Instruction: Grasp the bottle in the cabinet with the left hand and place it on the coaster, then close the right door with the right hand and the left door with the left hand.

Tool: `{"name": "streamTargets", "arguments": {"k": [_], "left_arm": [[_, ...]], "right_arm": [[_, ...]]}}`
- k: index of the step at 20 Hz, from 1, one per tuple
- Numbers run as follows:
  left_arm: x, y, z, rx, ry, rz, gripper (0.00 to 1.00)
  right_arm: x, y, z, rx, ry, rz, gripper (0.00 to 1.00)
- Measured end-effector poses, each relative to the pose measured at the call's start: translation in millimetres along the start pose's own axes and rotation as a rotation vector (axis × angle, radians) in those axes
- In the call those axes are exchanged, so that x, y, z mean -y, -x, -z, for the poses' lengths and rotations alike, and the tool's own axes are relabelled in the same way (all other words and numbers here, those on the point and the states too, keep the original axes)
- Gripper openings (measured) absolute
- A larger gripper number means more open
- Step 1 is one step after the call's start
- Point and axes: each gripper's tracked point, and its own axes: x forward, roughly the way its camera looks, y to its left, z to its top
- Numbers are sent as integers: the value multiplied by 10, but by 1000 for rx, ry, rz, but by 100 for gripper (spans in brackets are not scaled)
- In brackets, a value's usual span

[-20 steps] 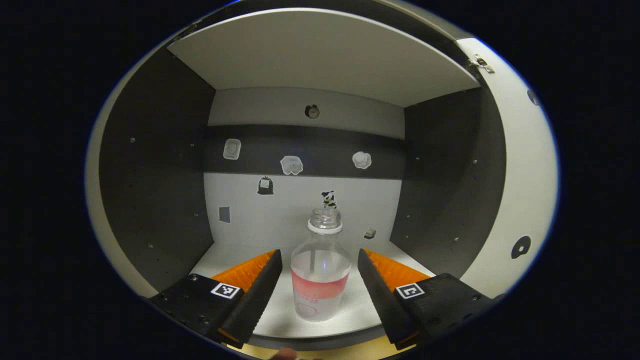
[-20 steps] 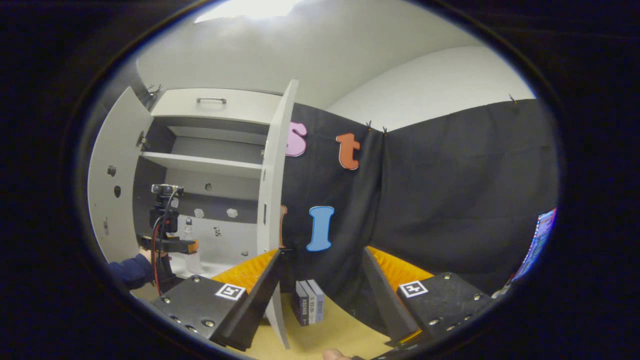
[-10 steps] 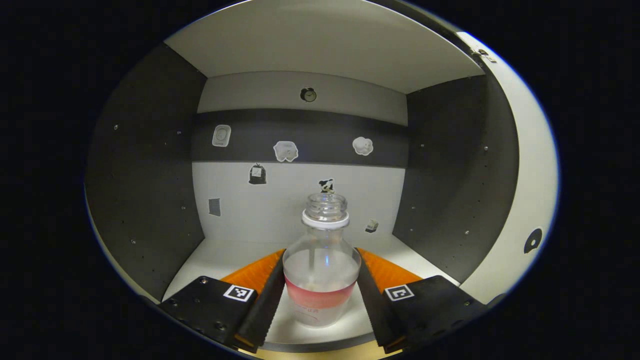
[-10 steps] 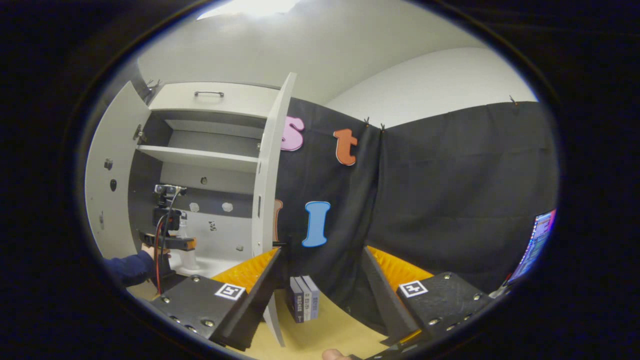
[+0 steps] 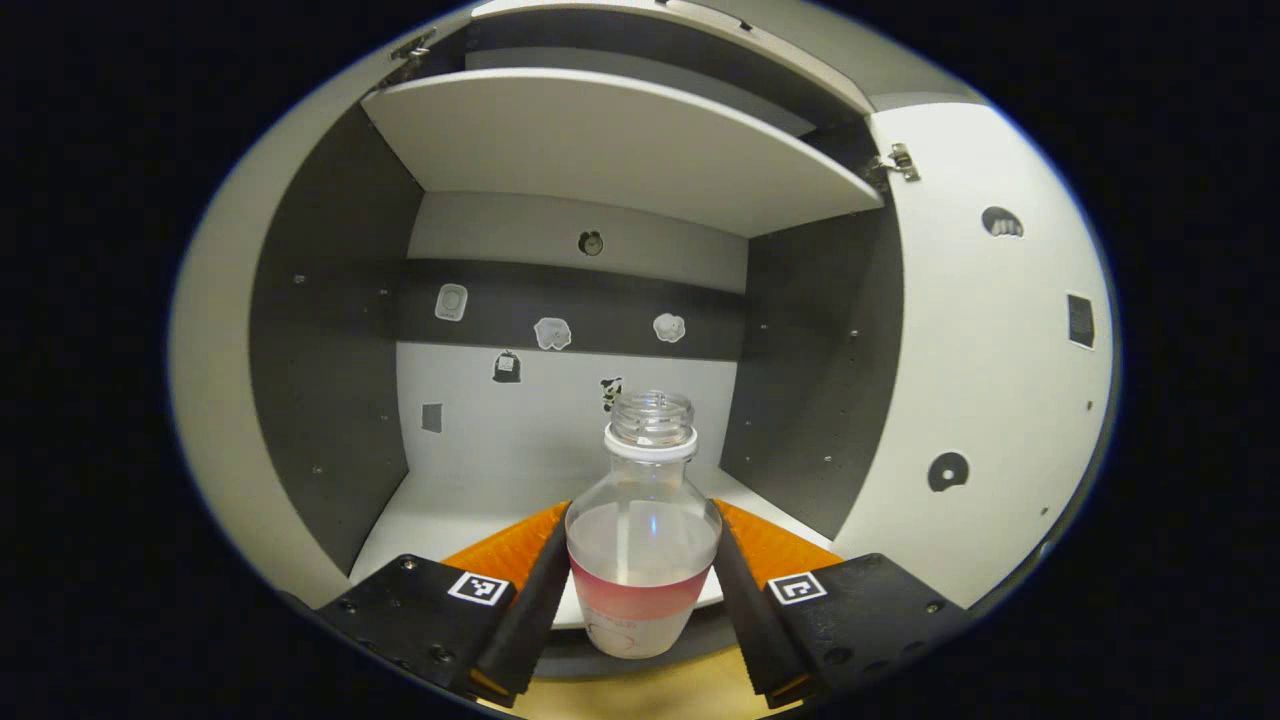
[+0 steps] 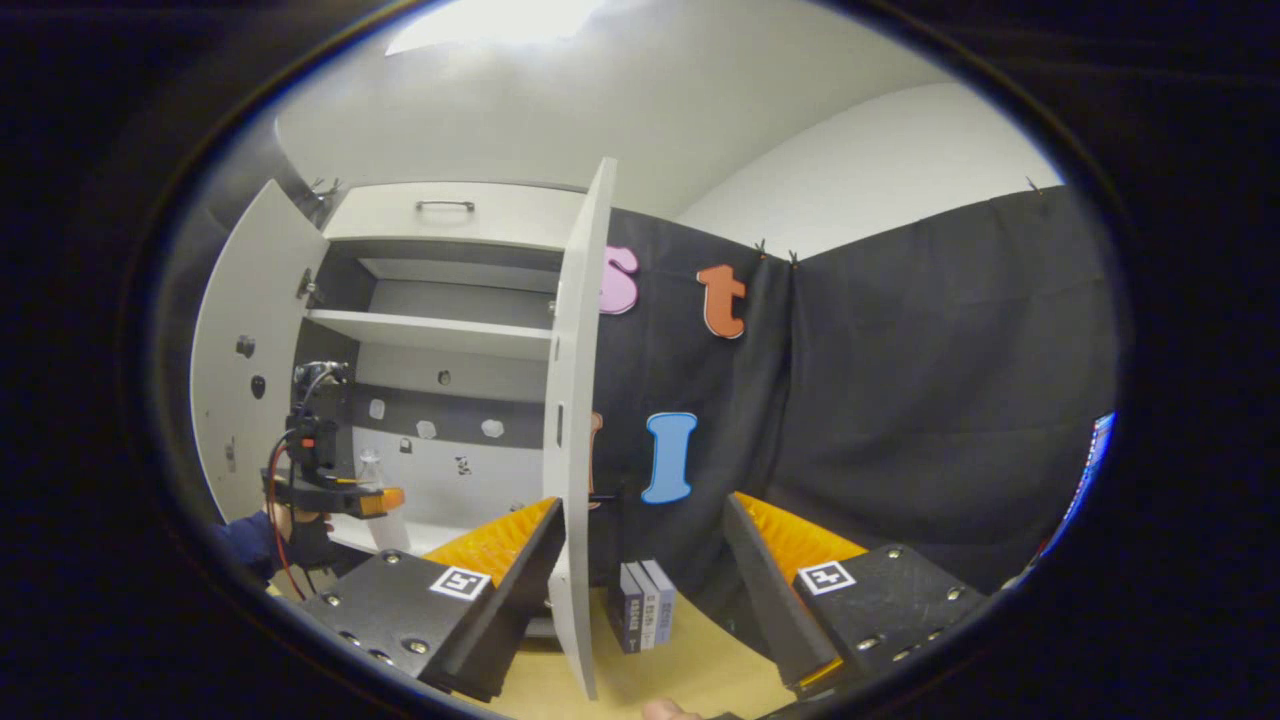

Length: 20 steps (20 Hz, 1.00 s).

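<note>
A clear bottle (image 5: pixel 640 570) with a pink label band and no cap stands upright between my left gripper's (image 5: pixel 640 510) fingers, which press on both its sides. Its base is over the front edge of the cabinet floor (image 5: pixel 450 510). The cabinet's right door (image 5: pixel 985 380) and left door (image 5: pixel 215 400) stand open. In the right gripper view, the left gripper (image 6: pixel 335 495) holds the bottle (image 6: pixel 372 468) at the cabinet's mouth, with a sleeved hand (image 6: pixel 275 525) behind it. My right gripper (image 6: pixel 642 508) is open and empty, close to the right door's edge (image 6: pixel 575 430).
A shelf (image 5: pixel 620 150) spans the cabinet above the bottle, with small stickers on the back wall (image 5: pixel 560 410). A few small books (image 6: pixel 645 605) stand on the wooden table (image 6: pixel 690 670) by the black cloth. A screen (image 6: pixel 1093 465) glows at the far right.
My left gripper moved in around the bottle, shut on it, then drew it back to the cabinet's front edge. The right gripper's view shifted slightly, bringing the right door's edge nearer.
</note>
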Motion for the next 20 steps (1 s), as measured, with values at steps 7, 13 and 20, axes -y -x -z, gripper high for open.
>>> {"name": "streamTargets", "arguments": {"k": [7,13,20], "left_arm": [[120,911,-139,50,-1,31,79],[475,1408,314,45,-37,187,79],[713,1785,1222,-26,-72,307,80]], "right_arm": [[-353,-14,-173,46,-47,-127,94],[-643,12,-220,63,-84,-220,96],[-757,23,-237,65,-89,-263,94]]}}
